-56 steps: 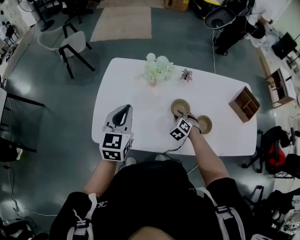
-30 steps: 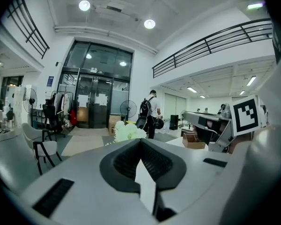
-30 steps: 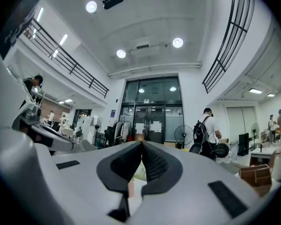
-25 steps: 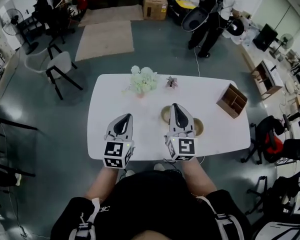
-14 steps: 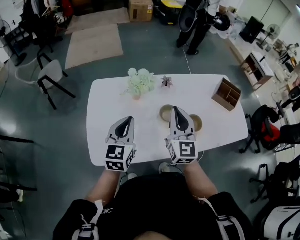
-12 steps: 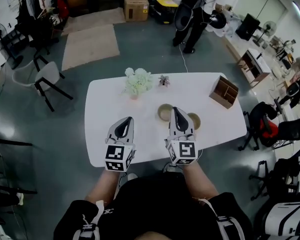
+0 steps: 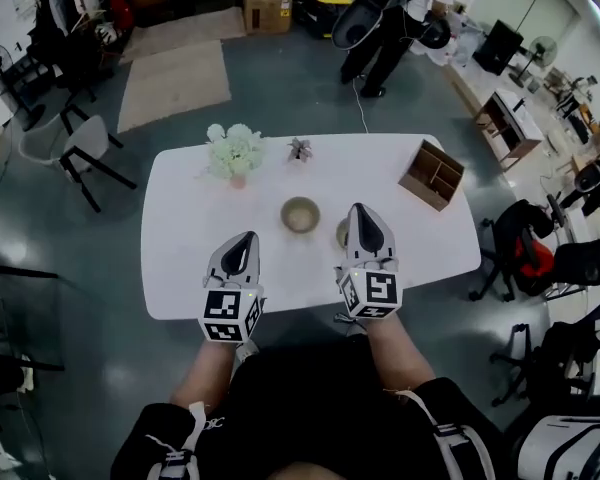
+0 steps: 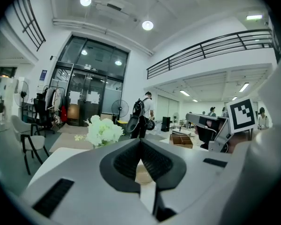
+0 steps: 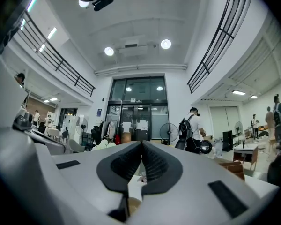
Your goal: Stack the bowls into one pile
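The largest change is the framing. The head view has swung, so the white worktop (image 7: 190, 238) sits further left than it did 1 second ago, and the flowers (image 7: 232, 150) are now at its upper left. Next, the right gripper (image 7: 361, 209), which about 2 seconds back was reaching down between the 2 bowls, has pulled away from them. It now hangs level with the left gripper (image 7: 247, 237) in the lower middle of the frame. The bowls themselves look unchanged: the centre bowl (image 7: 300, 214) stands alone just above frame centre. The second bowl (image 7: 340, 234) shows only as a sliver at the right gripper's left edge, near the first but apart from it. So, as I judge it, no pile has been started and both bowls still need picking up. Both forearms come up from the bottom edge, side by side, with the grippers pointing toward the top of the frame, roughly level, over the near part of the worktop. In the left gripper view the fingers (image 8: 126, 162) are pressed together with nothing between them. The right gripper view shows its fingers (image 9: 155, 165) likewise closed and empty, so neither gripper holds a bowl.
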Demonstrator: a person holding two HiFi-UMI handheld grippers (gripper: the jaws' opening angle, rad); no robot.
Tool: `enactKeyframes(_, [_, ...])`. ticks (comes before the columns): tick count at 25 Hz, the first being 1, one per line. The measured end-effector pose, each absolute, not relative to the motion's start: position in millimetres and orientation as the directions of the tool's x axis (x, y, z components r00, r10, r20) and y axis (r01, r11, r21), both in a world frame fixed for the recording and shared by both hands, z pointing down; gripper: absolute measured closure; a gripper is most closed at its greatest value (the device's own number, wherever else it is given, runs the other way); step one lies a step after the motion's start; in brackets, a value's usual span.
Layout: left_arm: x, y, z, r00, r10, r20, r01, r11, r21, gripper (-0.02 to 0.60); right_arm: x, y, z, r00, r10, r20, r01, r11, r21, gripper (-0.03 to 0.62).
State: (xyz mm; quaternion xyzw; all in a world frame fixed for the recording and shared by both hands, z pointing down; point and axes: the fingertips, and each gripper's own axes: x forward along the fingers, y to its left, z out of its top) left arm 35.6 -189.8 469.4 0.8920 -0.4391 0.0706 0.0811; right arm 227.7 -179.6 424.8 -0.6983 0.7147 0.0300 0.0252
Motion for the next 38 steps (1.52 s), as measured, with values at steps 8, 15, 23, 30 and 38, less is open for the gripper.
enactKeyframes(8, [200.4,-144.8,478.6,0.428,-0.888,0.166,-0.904,-0.42,0.082,0.569,380.2,-166.0,452.9,-0.24,-0.967,-0.083,-0.971,0.237,0.043,0.579])
enactKeyframes(15, [238.6,-98.4,470.1,0.321,-0.921,0.221,-0.947,-0.315,0.062,0.569,413.3,-148.0,452.9,-0.369,-0.928,-0.053,-0.929,0.37,0.003,0.579])
enactKeyframes(23, [229.3,-77.5,468.9,0.238,-0.943,0.234,-0.97,-0.242,0.013,0.569,400.0,-136.5,482.7,-0.512,-0.858,0.05,-0.859,0.512,0.007,0.579])
enactKeyframes(30, [212.2,-68.0,478.6,0.19,-0.949,0.25,-0.982,-0.185,0.045,0.569,351.4,-133.4,558.6,-0.665,-0.662,0.345,-0.696,0.717,0.033,0.419])
enactKeyframes(38, [181.8,-56.6,493.6,0.099,-0.959,0.265,-0.995,-0.088,0.056,0.569,323.7,-140.5,644.9,-0.634,-0.545,0.549,-0.617,0.784,0.066,0.422])
